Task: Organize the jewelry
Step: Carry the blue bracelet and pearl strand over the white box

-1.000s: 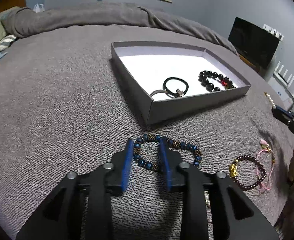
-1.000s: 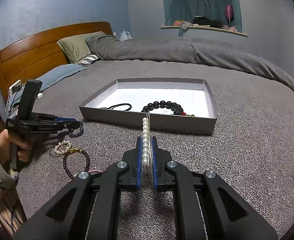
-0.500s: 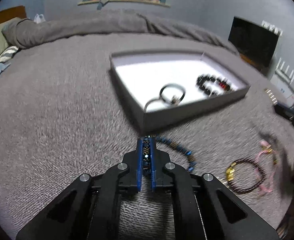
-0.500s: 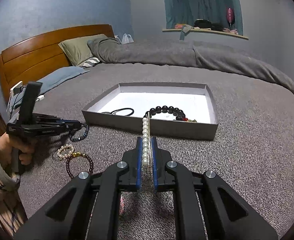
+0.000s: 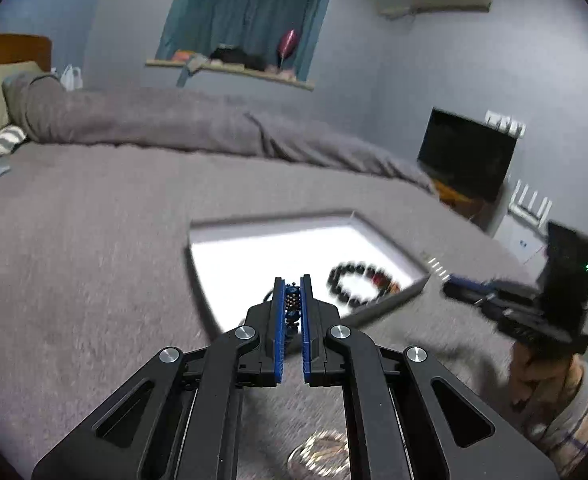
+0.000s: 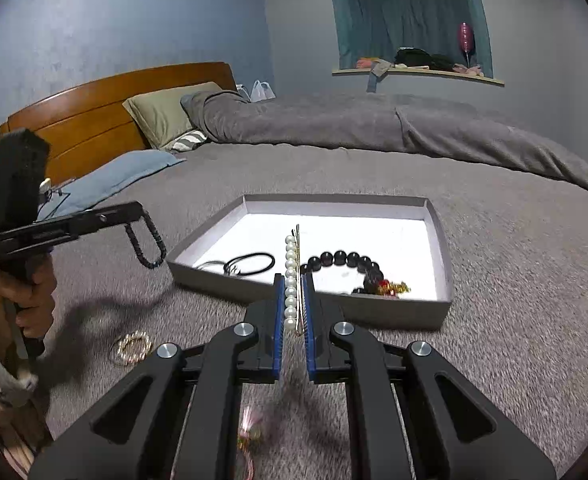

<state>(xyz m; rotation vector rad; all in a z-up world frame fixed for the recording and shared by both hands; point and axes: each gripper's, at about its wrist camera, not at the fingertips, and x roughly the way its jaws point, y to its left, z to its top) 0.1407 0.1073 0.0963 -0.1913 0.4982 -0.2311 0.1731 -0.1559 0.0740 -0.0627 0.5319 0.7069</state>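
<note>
**Two pinched pieces, both short of the tray**

While clamped between the blue pads, lower centre of each wrist view, both pieces could slip. Left gripper [image 5: 292,286] closed on blue beaded bracelet [image 5: 292,300], most of its loop dangling free [image 6: 146,249] — likely to swing and snag the grey tray [image 6: 440,232] wall. Right gripper [image 6: 294,286] closed on pearl strand [image 6: 290,280], upright, thin grip. Both aimed slightly downward toward the tray mid-frame; left held at left edge by a hand [image 6: 33,300] — clear of the bedspread [image 6: 514,320].

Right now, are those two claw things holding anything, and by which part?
Yes. The left gripper pinches the blue beaded bracelet by one stretch of its loop; the rest dangles. The right gripper clamps the pearl hair clip along its length.
</note>
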